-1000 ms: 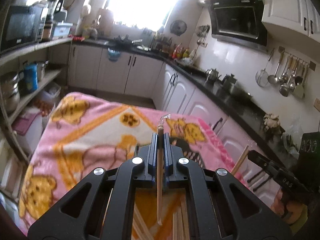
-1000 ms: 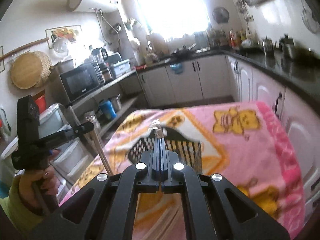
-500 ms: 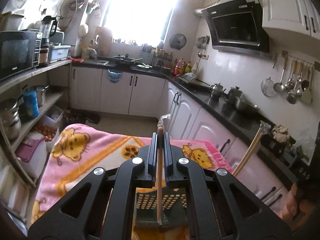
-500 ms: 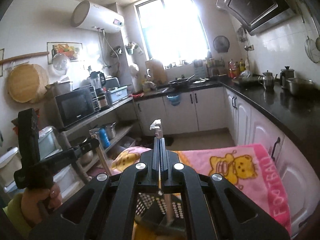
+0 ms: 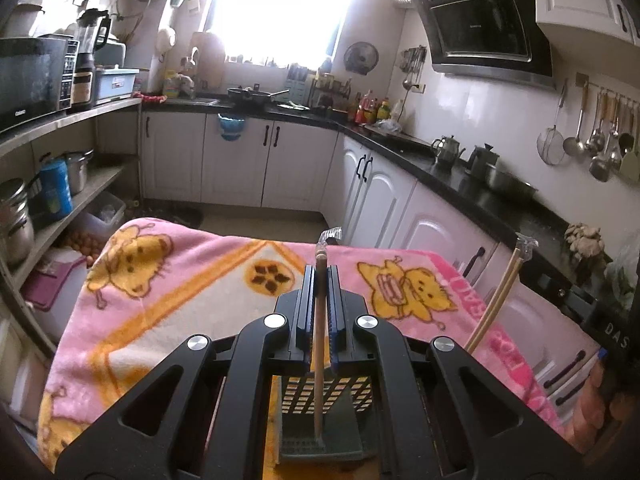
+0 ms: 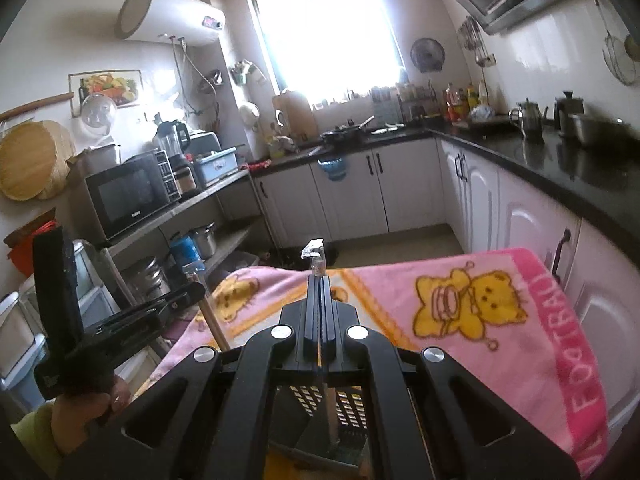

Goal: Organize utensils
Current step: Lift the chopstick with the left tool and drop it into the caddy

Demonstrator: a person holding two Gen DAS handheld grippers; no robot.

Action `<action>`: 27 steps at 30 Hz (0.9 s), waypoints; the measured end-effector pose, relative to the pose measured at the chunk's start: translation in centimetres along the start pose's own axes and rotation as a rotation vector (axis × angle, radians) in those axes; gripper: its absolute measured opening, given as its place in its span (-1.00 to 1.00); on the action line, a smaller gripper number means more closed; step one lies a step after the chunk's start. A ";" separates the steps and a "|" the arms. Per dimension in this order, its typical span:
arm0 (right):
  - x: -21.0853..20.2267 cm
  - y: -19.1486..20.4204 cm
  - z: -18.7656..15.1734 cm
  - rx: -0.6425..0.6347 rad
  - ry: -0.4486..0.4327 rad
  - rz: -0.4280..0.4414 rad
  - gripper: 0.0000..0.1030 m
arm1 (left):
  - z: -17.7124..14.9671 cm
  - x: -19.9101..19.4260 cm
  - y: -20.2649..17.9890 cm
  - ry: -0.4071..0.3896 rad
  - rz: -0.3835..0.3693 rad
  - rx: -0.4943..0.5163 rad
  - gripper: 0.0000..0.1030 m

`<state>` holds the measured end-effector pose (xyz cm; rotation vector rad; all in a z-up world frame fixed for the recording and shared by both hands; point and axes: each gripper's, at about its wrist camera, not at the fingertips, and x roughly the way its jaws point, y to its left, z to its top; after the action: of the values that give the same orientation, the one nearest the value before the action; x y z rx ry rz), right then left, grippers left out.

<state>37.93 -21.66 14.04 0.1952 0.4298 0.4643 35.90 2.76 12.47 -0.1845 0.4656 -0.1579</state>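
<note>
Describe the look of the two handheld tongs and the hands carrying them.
Both tongs, left tongs and right tongs, are matte black plastic with triangular cut-outs, silver round bolt heads and narrow ribbed fingers. The right handle shows white lettering. The left hand is bare, with a yellow-green sleeve at the wrist. No cables are visible.

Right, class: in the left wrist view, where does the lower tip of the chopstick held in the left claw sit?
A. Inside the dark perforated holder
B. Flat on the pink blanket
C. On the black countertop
A: the left claw grips the chopstick, whose lower tip reaches down inside the dark perforated holder.
</note>
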 end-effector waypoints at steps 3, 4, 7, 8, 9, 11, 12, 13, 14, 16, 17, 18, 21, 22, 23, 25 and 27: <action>0.7 -0.1 -1.0 0.006 0.005 0.000 -0.98 | -0.8 0.4 0.0 -0.001 -0.006 0.010 -0.98; 1.0 -0.1 -1.4 0.007 0.002 0.007 -0.98 | -1.1 0.5 0.0 -0.001 -0.006 0.015 -0.98; 1.4 0.0 -2.2 0.008 0.006 0.021 -0.98 | -2.0 0.6 -0.3 -0.002 -0.010 0.036 -0.98; 1.4 0.1 -2.5 0.007 -0.001 0.031 -0.98 | -2.4 0.4 -0.5 -0.007 -0.010 0.049 -0.98; 1.3 0.3 -2.9 -0.001 -0.014 0.037 -0.98 | -2.7 0.4 -0.7 -0.008 -0.007 0.063 -0.98; 1.4 0.4 -3.3 -0.015 -0.031 0.040 -0.98 | -3.4 0.5 -1.0 0.000 -0.002 0.080 -0.98; 1.5 0.4 -3.5 -0.017 -0.033 0.039 -0.98 | -3.7 0.6 -1.1 0.005 -0.001 0.085 -0.97; 1.7 0.4 -3.8 -0.010 -0.032 0.042 -0.98 | -3.9 0.7 -1.1 0.006 0.001 0.089 -0.97; 1.8 0.3 -4.0 -0.002 -0.027 0.047 -0.98 | -4.1 0.8 -1.2 0.007 0.002 0.093 -0.97; 2.2 0.0 -4.3 0.012 -0.003 0.049 -0.98 | -4.3 0.7 -1.1 0.005 0.009 0.089 -0.97; 2.4 -0.2 -4.4 0.016 0.014 0.044 -0.98 | -4.3 0.7 -1.0 0.008 0.005 0.081 -0.97; 2.6 -0.4 -4.5 0.024 0.032 0.039 -0.98 | -4.3 0.7 -0.9 0.011 0.004 0.076 -0.97; 2.9 -1.1 -4.8 0.059 0.071 0.024 -0.98 | -4.5 1.0 -0.5 0.028 0.002 0.058 -0.85; 2.9 -1.2 -4.8 0.066 0.074 0.017 -0.97 | -4.6 1.1 -0.3 0.038 0.004 0.051 -0.79; 2.8 -1.5 -4.8 0.073 0.073 0.012 -0.97 | -4.8 1.1 -0.2 0.041 0.004 0.049 -0.78; 2.5 -2.0 -5.0 0.086 0.077 -0.001 -0.97 | -5.0 1.0 0.0 0.045 0.007 0.049 -0.69; 2.3 -2.5 -5.1 0.104 0.084 0.003 -0.97 | -5.1 0.8 0.3 0.049 0.013 0.032 -0.49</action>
<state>38.48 -22.33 7.96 0.2771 0.5363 0.4543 34.34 2.20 7.56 -0.1461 0.5125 -0.1569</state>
